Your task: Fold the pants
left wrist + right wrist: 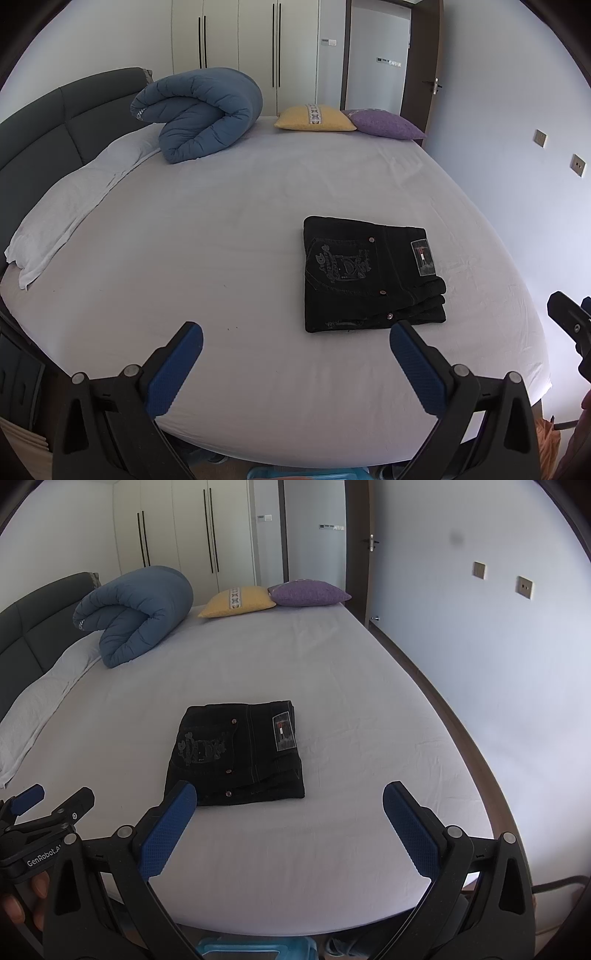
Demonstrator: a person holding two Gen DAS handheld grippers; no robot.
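Note:
Black jeans [369,273] lie folded into a compact stack on the white bed sheet [221,229], back pocket and label up. They also show in the right wrist view [236,753]. My left gripper [295,339] is open and empty, held above the near edge of the bed, left of and nearer than the jeans. My right gripper [290,801] is open and empty, just nearer than the jeans and a little to their right. The right gripper shows at the right edge of the left wrist view [570,325], and the left gripper at the left edge of the right wrist view [40,808].
A rolled blue duvet [199,114] lies at the far left by the grey headboard [44,125]. A white pillow [66,206] lies along the left side. A yellow cushion [314,118] and a purple cushion [384,123] sit at the far edge. A wall [498,646] runs along the right.

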